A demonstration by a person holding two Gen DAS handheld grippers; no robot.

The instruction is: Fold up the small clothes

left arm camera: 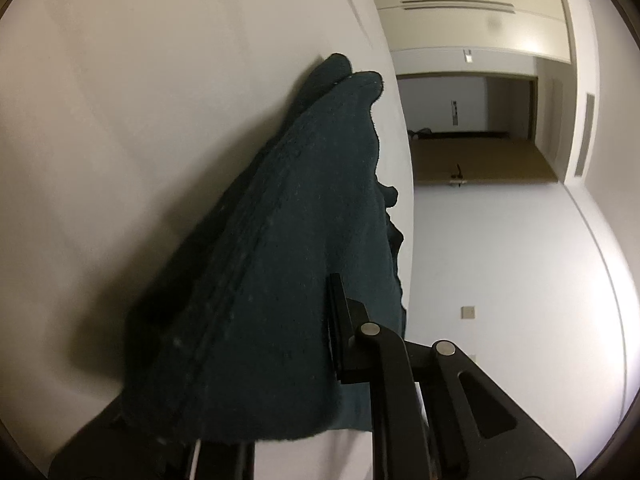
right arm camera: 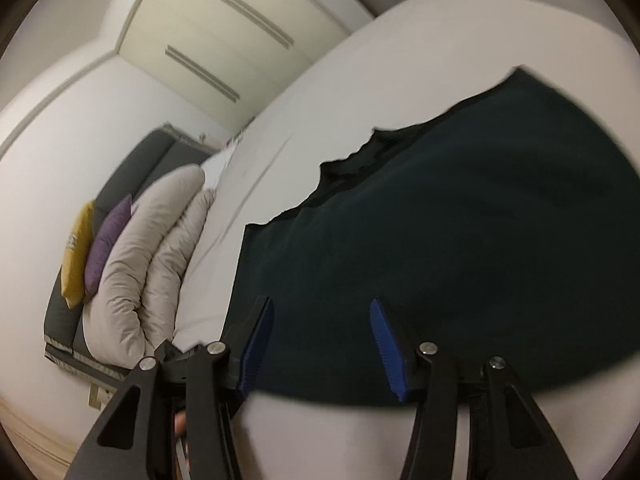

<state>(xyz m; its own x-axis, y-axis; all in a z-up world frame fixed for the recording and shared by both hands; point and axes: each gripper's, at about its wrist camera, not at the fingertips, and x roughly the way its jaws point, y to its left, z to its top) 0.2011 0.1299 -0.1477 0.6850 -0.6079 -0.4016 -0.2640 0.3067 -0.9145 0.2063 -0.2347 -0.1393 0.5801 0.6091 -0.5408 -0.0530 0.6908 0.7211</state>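
Observation:
A dark teal fleece garment (left arm camera: 288, 264) hangs from my left gripper (left arm camera: 280, 360), which is shut on its near edge; only the right finger (left arm camera: 340, 328) shows, the other is hidden under the cloth. In the right wrist view the same garment (right arm camera: 460, 216) lies spread on the white bed (right arm camera: 360, 60). My right gripper (right arm camera: 322, 340) is open, its blue pads (right arm camera: 384, 340) held just above the garment's near edge, with nothing between them.
A folded beige duvet (right arm camera: 152, 256) lies at the bed's left. A grey sofa (right arm camera: 132, 172) with a yellow cushion (right arm camera: 78, 252) and a purple cushion (right arm camera: 106, 240) stands beyond. A doorway (left arm camera: 472, 128) and wood floor show past the bed edge.

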